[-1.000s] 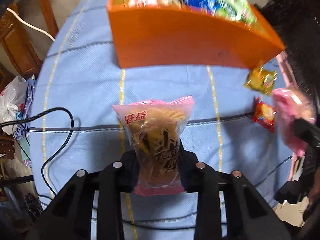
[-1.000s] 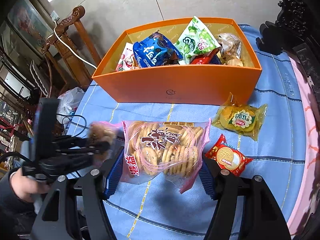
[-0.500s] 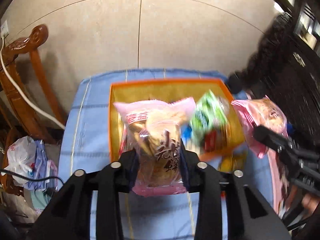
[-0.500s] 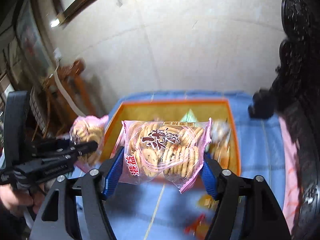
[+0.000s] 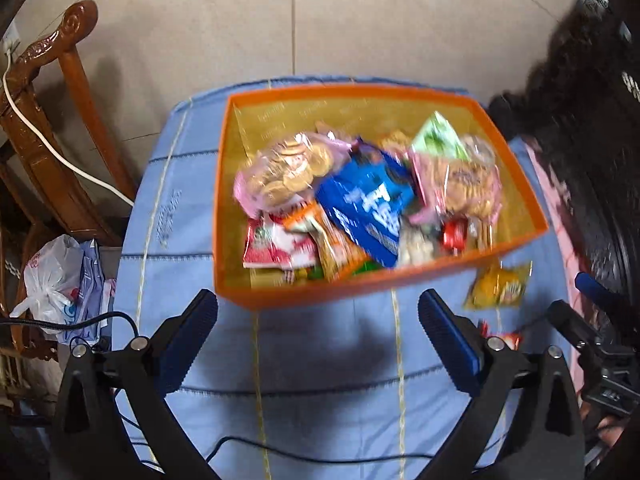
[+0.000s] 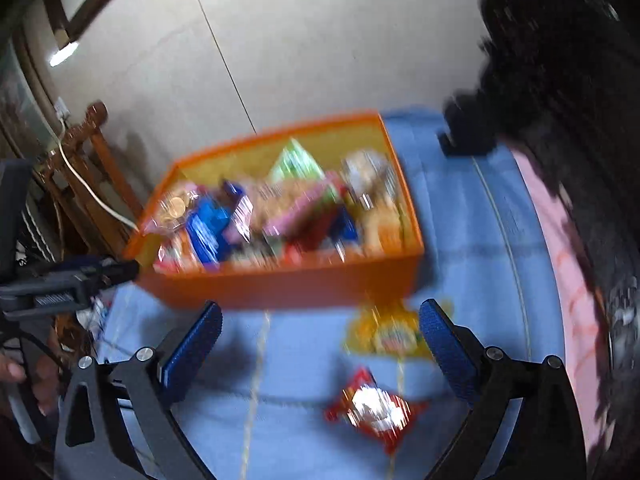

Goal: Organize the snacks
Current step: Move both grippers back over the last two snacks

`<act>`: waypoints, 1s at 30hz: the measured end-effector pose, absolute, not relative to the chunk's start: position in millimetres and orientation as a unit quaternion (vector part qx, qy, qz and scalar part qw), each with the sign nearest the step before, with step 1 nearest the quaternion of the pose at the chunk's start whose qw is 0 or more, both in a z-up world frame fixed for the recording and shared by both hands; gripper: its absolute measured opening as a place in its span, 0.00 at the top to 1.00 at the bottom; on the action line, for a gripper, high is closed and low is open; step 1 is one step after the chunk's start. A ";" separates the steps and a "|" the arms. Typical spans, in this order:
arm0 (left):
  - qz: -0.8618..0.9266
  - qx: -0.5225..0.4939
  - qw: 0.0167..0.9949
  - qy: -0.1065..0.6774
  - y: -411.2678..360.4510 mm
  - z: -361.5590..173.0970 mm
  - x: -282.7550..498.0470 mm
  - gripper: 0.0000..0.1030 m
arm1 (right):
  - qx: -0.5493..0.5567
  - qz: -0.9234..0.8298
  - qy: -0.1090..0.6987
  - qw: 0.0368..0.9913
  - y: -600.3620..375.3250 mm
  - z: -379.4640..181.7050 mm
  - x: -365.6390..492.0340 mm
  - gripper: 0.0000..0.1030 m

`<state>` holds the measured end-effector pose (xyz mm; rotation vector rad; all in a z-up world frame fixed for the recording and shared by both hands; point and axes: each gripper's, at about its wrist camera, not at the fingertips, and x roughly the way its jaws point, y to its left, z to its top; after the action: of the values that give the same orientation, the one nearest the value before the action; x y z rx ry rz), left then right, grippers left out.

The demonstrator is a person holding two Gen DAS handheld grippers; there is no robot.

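Note:
An orange box full of snack packs stands on the blue tablecloth. Two pink biscuit bags lie in it, one at the left and one at the right, beside a blue pack. My left gripper is open and empty, above the table just before the box. My right gripper is open and empty too. A yellow pack and a red pack lie on the cloth in front of the box.
A wooden chair with a white cable stands left of the table. A white plastic bag lies below it. Dark carved furniture rises at the right. A black cable crosses the near cloth.
Both grippers opened and let their pink biscuit bags fall into the orange box. Both now hang empty above the near side of the box.

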<state>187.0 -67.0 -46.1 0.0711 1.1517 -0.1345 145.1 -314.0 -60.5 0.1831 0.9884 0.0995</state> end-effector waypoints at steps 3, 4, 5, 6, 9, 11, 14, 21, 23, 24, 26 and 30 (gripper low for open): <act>-0.073 0.044 0.825 0.558 -73.3 -56.6 170.0 0.04 | 0.074 0.036 0.510 0.856 -324.8 -83.7 134.7 0.04; -0.077 0.045 0.821 0.564 -75.1 -59.9 165.6 0.04 | 0.075 0.034 0.519 0.851 -326.3 -90.1 131.3 0.04; -0.079 0.045 0.819 0.567 -76.8 -62.0 162.0 0.04 | 0.076 0.032 0.533 0.842 -330.1 -99.5 129.4 0.04; -0.081 0.046 0.815 0.572 -77.5 -66.2 157.3 0.04 | 0.077 0.030 0.541 0.837 -332.1 -107.6 127.4 0.04; -0.085 0.051 0.802 0.589 -79.9 -77.8 145.6 0.04 | 0.101 0.027 0.562 0.821 -338.9 -131.4 126.4 0.04; -0.086 0.052 0.795 0.598 -79.9 -84.6 137.9 0.04 | 0.150 0.025 0.567 0.810 -345.7 -146.7 128.4 0.04; -0.086 0.050 0.786 0.610 -76.7 -90.8 130.3 0.04 | 0.202 0.034 0.575 0.792 -342.5 -161.5 131.0 0.04; -0.076 0.035 0.776 0.625 -64.0 -99.2 125.3 0.04 | 0.278 0.238 0.585 0.724 -280.4 -158.7 120.6 0.04; -0.078 0.027 0.775 0.626 -61.2 -99.6 125.5 0.04 | 0.257 0.249 0.577 0.735 -274.4 -147.6 117.5 0.04; -0.072 0.026 0.775 0.627 -59.1 -100.2 126.1 0.04 | 0.245 0.240 0.573 0.745 -277.5 -143.0 117.8 0.04; -0.067 0.020 0.775 0.628 -55.7 -101.6 128.9 0.04 | 0.204 0.187 0.557 0.783 -293.8 -129.6 120.7 0.04; -0.076 0.006 0.769 0.635 -58.9 -106.1 137.0 0.04 | -0.003 0.092 0.478 0.873 -312.8 -99.2 127.2 0.04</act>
<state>137.0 -58.9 -106.1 0.0137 1.3785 -0.1659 127.2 -312.8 -99.2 -0.0059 0.9991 0.1927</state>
